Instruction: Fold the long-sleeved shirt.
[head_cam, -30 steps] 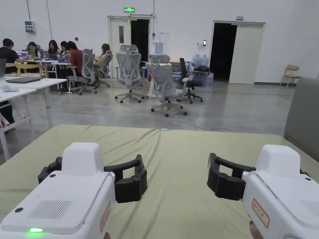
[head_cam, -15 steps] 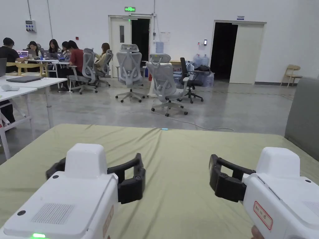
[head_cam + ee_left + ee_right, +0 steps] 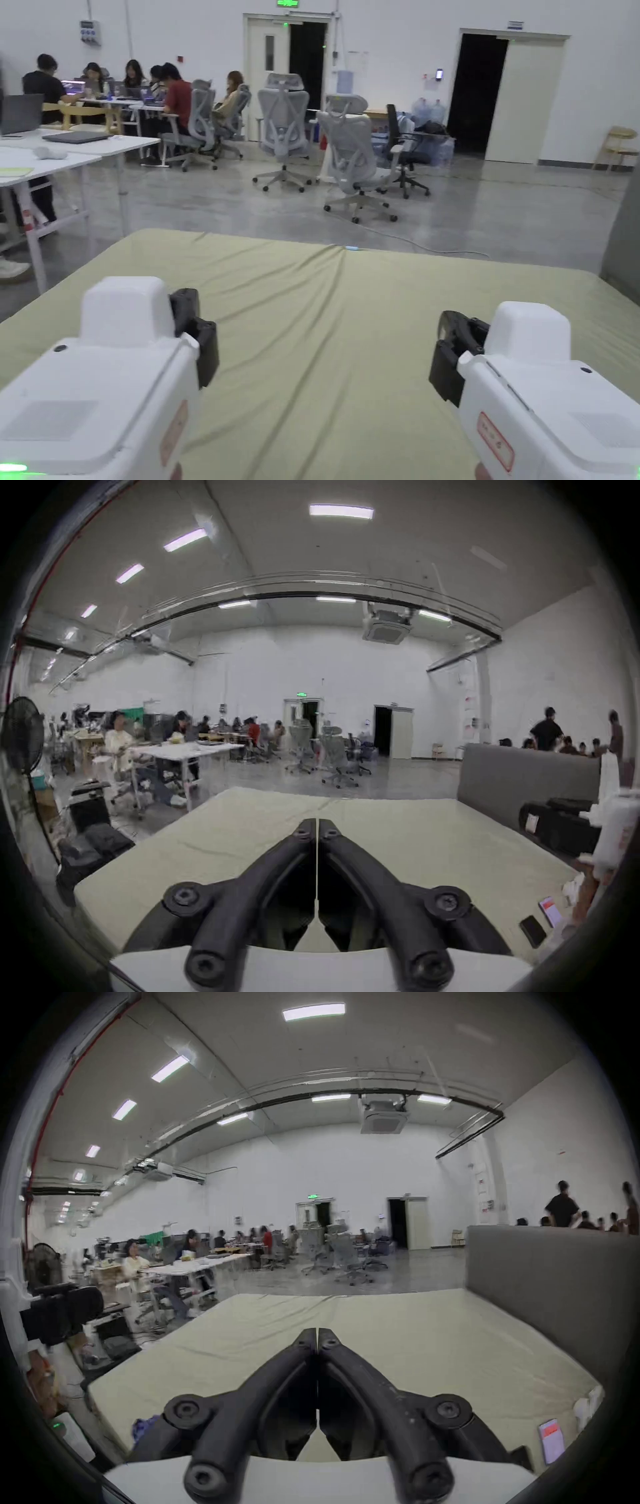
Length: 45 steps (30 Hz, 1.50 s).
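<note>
Both claws hang low over the green bed: left claw and right claw each have jaws pressed tip to tip, gripping nothing. No shirt lies on the sheet ahead of them. A bluish bundle at the right gripper view's lower left may be cloth; I cannot tell.

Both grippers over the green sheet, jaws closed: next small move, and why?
Probably open both jaws and look for the garment. The left gripper and right gripper each have their jaws pressed together on nothing, above the pale green sheet, where no shirt can be made out. A bluish-purple bundle of cloth at the sheet's near left edge may be it; I cannot tell.
</note>
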### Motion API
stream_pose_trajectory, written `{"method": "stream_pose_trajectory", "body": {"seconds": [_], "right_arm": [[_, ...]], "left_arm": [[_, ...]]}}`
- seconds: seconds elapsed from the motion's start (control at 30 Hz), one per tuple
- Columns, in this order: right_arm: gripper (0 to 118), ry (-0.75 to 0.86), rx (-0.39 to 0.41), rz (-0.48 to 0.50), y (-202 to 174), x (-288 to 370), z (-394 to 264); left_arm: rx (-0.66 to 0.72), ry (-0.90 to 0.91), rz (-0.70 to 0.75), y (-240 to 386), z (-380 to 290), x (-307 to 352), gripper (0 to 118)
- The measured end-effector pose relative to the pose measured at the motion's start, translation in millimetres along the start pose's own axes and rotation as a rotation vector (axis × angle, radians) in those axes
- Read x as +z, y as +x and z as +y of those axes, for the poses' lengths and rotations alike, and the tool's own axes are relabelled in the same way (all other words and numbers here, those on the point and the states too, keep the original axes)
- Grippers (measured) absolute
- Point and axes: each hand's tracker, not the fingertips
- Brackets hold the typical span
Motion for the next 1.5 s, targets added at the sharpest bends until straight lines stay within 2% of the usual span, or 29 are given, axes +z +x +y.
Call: {"method": "stream_pose_trajectory", "body": {"seconds": [0.1,0.17,0.27,0.37,0.43,0.5,0.57,0.63,0.67,0.7,0.73,0.77,0.83,0.97,1.03,1.1,1.13,1.17,1.2,1.23,1.3,1.5], "right_arm": [[3,-0.018,0.041,0.177,-64,-22,-5],[3,-0.03,0.059,0.334,-117,-29,-9],[3,-0.042,0.052,0.554,-184,-37,-14],[3,-0.051,0.015,0.721,-227,-39,-16],[3,-0.04,0.023,0.743,-240,-40,-18],[3,-0.042,0.032,0.739,-238,-44,-18],[3,-0.065,0.046,0.743,-232,-55,-19],[3,-0.087,0.066,0.691,-215,-59,-23],[3,-0.101,0.073,0.664,-207,-64,-25],[3,-0.116,0.077,0.645,-200,-69,-28],[3,-0.139,0.078,0.618,-191,-75,-32],[3,-0.156,0.081,0.589,-179,-71,-38],[3,-0.198,0.088,0.535,-164,-78,-49],[3,-0.295,0.077,0.452,-136,-84,-70],[3,-0.322,0.072,0.428,-126,-83,-76],[3,-0.331,0.076,0.41,-119,-82,-79],[3,-0.33,0.076,0.406,-116,-81,-79],[3,-0.33,0.075,0.399,-111,-78,-79],[3,-0.33,0.073,0.395,-108,-76,-79],[3,-0.326,0.071,0.39,-104,-73,-79],[3,-0.314,0.057,0.378,-95,-67,-77],[3,-0.236,-0.038,0.32,-51,-34,-59]], "left_arm": [[0.009,-0.007,0.193,-60,2,20,0],[-0.047,-0.02,0.351,-101,2,38,0],[-0.05,-0.05,0.534,-157,-1,67,0],[-0.057,-0.1,0.626,-194,-8,82,0],[-0.055,-0.13,0.632,-207,-16,82,0],[-0.042,-0.164,0.612,-211,-25,75,0],[0.021,-0.197,0.569,-219,-42,57,5],[0.101,-0.246,0.503,-222,-64,39,13],[0.145,-0.28,0.461,-228,-80,23,38],[0.179,-0.326,0.42,-233,-96,8,92],[0.208,-0.378,0.398,-228,-118,0,118],[0.276,-0.397,0.347,-228,-138,-16,115],[0.323,-0.525,0.357,-228,-179,-45,115],[0.292,-0.754,0.391,-211,-245,-95,114],[0.278,-0.875,0.388,-228,-280,-121,99],[0.327,-0.932,0.332,-225,-293,-130,73],[0.385,-0.894,0.31,-223,-283,-128,63],[0.366,-0.891,0.343,-220,-268,-130,50],[0.332,-0.875,0.36,-216,-254,-131,23],[0.298,-0.809,0.368,-211,-234,-130,18],[0.324,-0.69,0.278,-201,-189,-125,18],[0.257,-0.444,0.016,-118,-61,-108,18]]}}
